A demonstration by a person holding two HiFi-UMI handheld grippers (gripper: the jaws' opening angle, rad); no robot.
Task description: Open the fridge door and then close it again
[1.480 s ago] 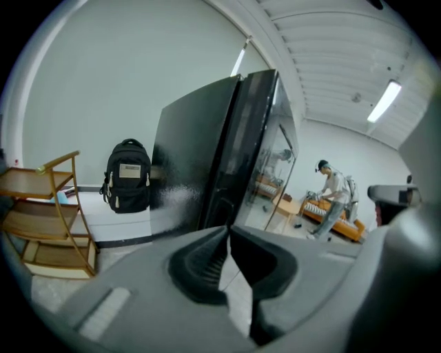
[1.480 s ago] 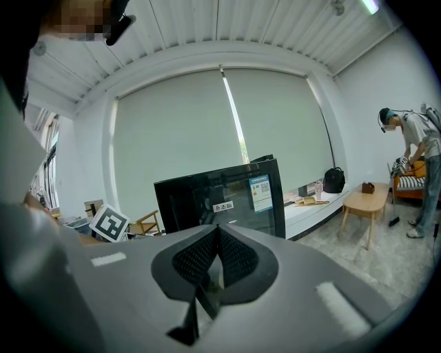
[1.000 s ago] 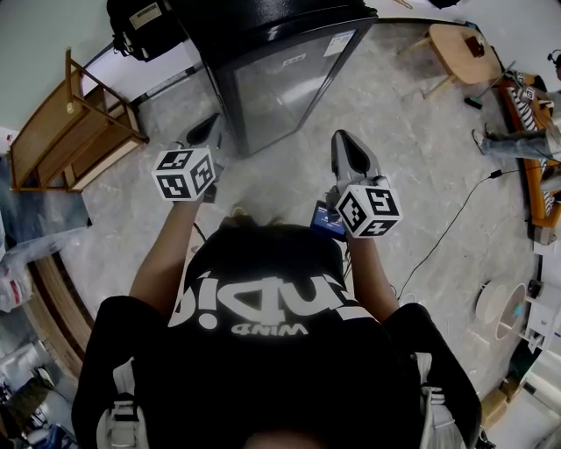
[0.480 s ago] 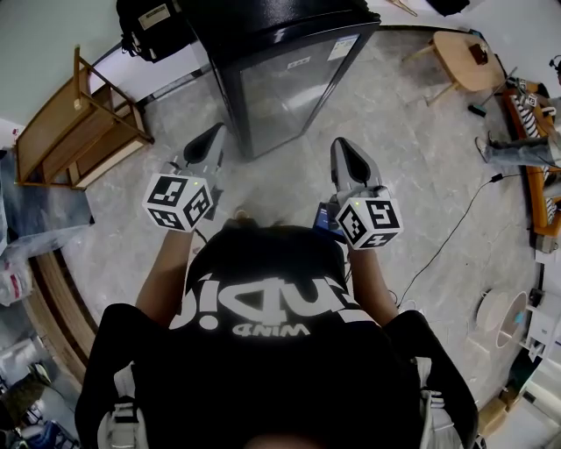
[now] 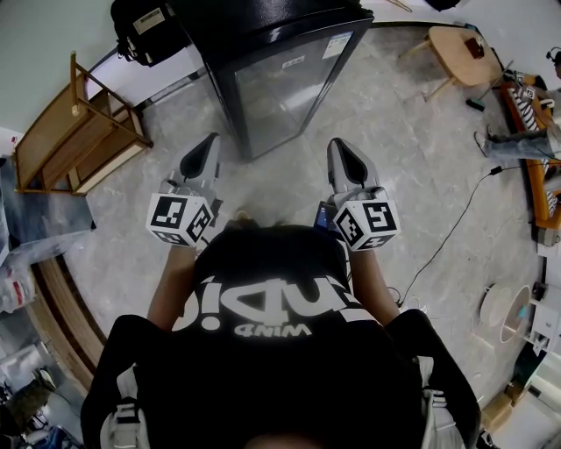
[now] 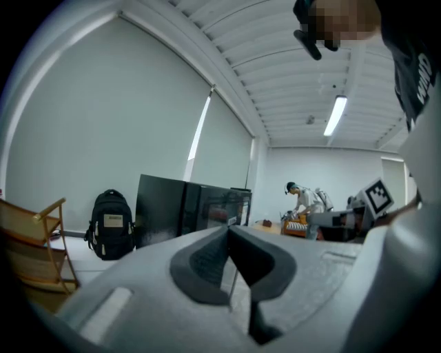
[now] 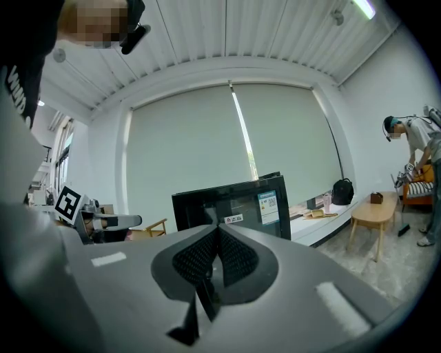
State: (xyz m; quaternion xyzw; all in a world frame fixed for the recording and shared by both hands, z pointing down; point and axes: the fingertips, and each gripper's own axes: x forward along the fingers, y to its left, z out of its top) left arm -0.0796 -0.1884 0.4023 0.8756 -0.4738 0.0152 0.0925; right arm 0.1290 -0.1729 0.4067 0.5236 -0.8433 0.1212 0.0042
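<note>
The black fridge (image 5: pixel 280 79) with a glass door stands on the floor ahead of me, door closed. My left gripper (image 5: pixel 207 140) is held in the air short of the fridge's left corner, jaws shut on nothing. My right gripper (image 5: pixel 342 147) hovers level with it off the fridge's right front, also shut and empty. Neither touches the fridge. In the left gripper view the fridge (image 6: pixel 186 210) shows beyond the closed jaws of the left gripper (image 6: pixel 229 231). In the right gripper view the fridge door (image 7: pixel 234 203) with its stickers rises behind the right gripper (image 7: pixel 218 231).
A wooden shelf frame (image 5: pixel 74 131) stands at the left and a black backpack (image 5: pixel 145 26) beside the fridge. A round wooden table (image 5: pixel 465 48) and a person (image 5: pixel 517 140) are at the far right. A cable (image 5: pixel 456 219) runs across the floor.
My left gripper has risen and turned a little, its marker cube drawing nearer my body. The right gripper has hardly moved. The fridge door stays closed.
</note>
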